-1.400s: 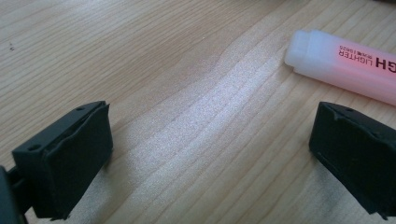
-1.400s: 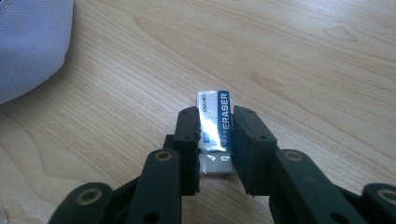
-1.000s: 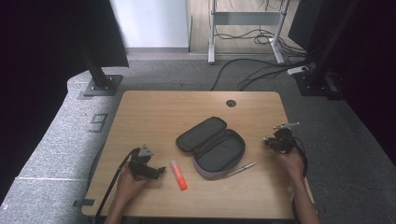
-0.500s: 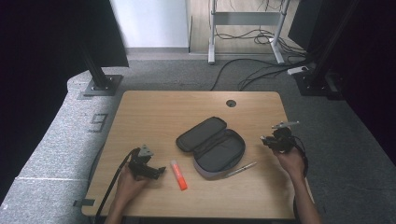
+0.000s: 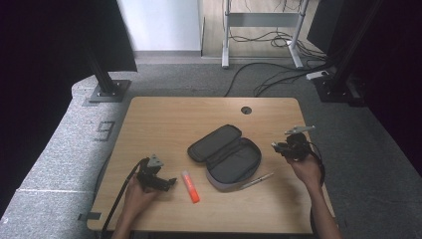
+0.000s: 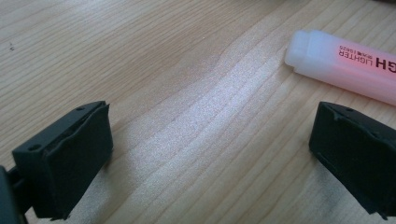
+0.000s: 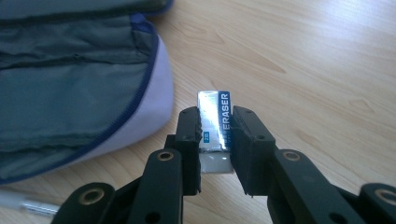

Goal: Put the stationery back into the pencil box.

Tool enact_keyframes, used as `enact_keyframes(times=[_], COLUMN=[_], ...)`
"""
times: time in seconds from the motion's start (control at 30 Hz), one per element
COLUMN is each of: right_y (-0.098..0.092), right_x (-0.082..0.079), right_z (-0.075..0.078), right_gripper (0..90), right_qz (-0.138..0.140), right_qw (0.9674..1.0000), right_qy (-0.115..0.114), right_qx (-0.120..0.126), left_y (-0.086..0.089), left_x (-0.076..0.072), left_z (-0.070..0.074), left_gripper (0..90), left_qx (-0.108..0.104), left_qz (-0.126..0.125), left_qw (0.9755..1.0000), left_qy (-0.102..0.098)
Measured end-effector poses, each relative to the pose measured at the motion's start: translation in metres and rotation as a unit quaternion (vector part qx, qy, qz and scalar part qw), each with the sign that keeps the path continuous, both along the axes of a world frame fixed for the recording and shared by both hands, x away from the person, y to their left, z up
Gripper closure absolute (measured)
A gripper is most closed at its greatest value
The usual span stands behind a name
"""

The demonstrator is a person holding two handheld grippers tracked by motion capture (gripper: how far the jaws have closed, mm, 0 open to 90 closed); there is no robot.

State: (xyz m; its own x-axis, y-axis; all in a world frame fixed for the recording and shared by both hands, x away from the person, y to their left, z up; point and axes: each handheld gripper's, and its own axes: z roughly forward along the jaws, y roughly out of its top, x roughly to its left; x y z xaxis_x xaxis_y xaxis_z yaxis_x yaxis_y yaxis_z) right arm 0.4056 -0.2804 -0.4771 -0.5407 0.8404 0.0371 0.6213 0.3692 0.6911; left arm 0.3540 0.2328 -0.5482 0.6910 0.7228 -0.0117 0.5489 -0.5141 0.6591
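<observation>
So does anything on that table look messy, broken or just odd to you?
Nothing stands out. The pencil case lies unzipped and open on the table, with a pen and an orange highlighter loose beside it. The right gripper holds an eraser cleanly; the left gripper is open.

**Wood, cloth and plastic**

The tabletop (image 5: 164, 119) is pale wood grain, smooth with a soft sheen. The pencil case (image 5: 226, 157) is matt grey cloth. The highlighter (image 6: 345, 65) is frosted, translucent plastic. The eraser (image 7: 215, 122) wears a glossy paper sleeve. Each tool's jaws are matt black plastic.
</observation>
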Motion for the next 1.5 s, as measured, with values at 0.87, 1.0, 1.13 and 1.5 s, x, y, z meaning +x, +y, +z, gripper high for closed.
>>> enact_keyframes(times=[0.87, 1.0, 1.13, 1.5], right_y=[0.047, 0.055, 0.062, 0.079], right_x=[-0.004, -0.003, -0.002, 0.003], right_z=[0.02, 0.02, 0.019, 0.007], right_gripper=[71.4, 71.3, 71.3, 71.3], right_qz=[0.06, 0.067, 0.075, 0.084], right_qw=[0.9982, 0.9977, 0.9971, 0.9963], right_qy=[-0.01, -0.011, -0.01, -0.002], right_qx=[0.0, -0.001, -0.003, -0.016], left_y=[0.0, 0.0, 0.0, 0.0], left_x=[0.0, 0.0, 0.0, 0.0], left_z=[0.0, 0.0, 0.0, 0.0], left_gripper=[0.0, 0.0, 0.0, 0.0], left_qx=[0.0, 0.0, 0.0, 0.0], left_qz=[0.0, 0.0, 0.0, 0.0], left_qw=[1.0, 1.0, 1.0, 1.0], left_qy=[0.0, 0.0, 0.0, 0.0])
